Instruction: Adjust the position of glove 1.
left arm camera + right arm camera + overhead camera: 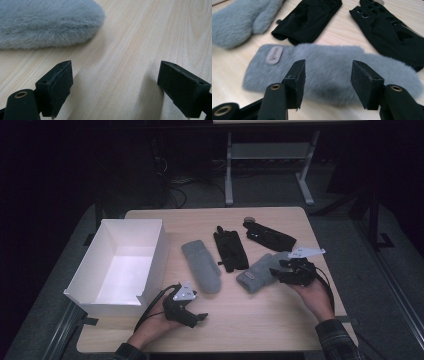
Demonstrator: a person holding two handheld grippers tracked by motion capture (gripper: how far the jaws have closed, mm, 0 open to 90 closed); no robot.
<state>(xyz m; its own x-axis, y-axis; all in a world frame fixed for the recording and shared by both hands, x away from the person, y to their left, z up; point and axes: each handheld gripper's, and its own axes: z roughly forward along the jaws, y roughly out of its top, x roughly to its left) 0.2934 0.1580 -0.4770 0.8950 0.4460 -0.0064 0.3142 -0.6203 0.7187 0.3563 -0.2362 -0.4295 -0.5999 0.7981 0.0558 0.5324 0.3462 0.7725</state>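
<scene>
Right gripper (327, 85) fingers half-open, hovering over grey mitten (332, 72), not gripping.

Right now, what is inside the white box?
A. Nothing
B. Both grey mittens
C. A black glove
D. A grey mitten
A. In the high view the white box shows only its bare white floor, while both grey mittens and both black gloves lie on the table beside it.
</scene>
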